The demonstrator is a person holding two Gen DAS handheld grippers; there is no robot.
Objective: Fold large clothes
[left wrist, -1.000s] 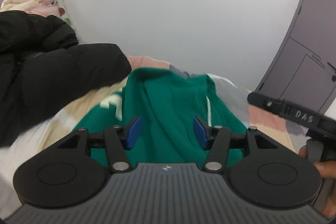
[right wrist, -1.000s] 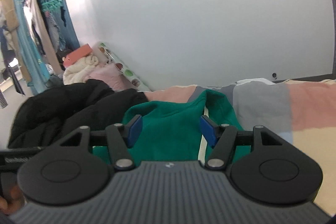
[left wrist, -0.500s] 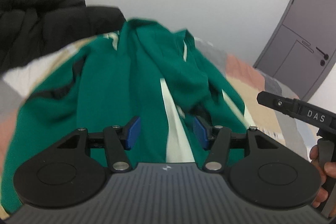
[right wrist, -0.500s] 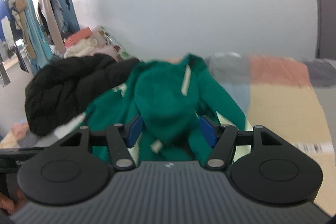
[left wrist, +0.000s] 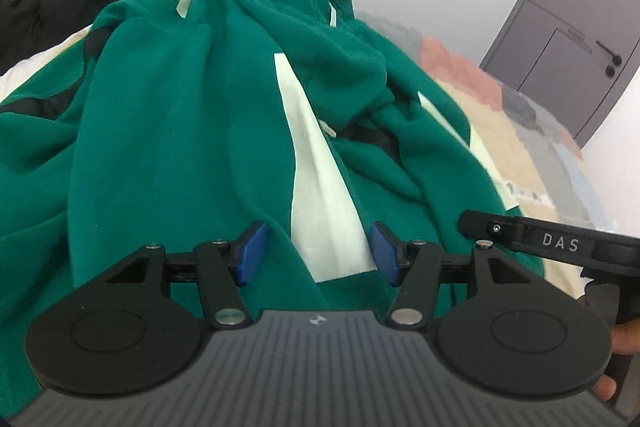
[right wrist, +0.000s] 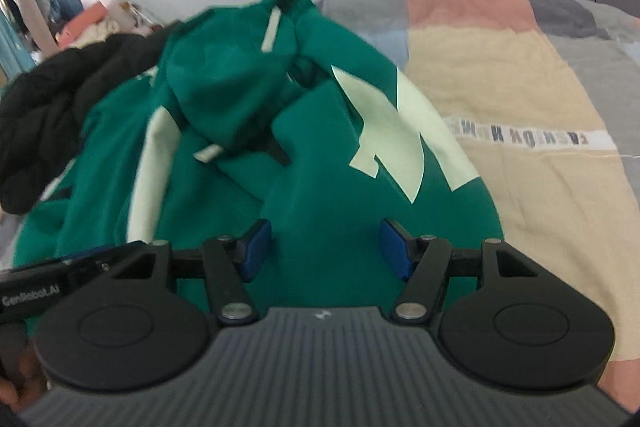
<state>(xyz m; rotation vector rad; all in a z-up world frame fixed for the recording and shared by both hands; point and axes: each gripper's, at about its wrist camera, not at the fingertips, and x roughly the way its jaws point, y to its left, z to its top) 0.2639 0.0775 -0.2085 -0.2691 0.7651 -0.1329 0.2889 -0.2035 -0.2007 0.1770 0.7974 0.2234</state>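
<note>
Both claws, left (left wrist: 318, 253) and right (right wrist: 325, 249), gape empty above the crumpled hoodie (left wrist: 180, 131); bare bed (right wrist: 540, 99) lies beyond its right edge.

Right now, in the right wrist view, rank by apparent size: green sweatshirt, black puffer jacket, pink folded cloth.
1. Green sweatshirt with pale lettering, largest, though nearest the camera.
2. Black puffer jacket.
3. Pink folded cloth, smallest, farthest away.

A bed covered by a patchwork quilt (right wrist: 520, 75) of cream, pink and grey blocks carries a crumpled green hoodie (right wrist: 312, 163) with pale lettering in the middle, with a black padded jacket (right wrist: 52, 107) heaped beside it at far left
</note>
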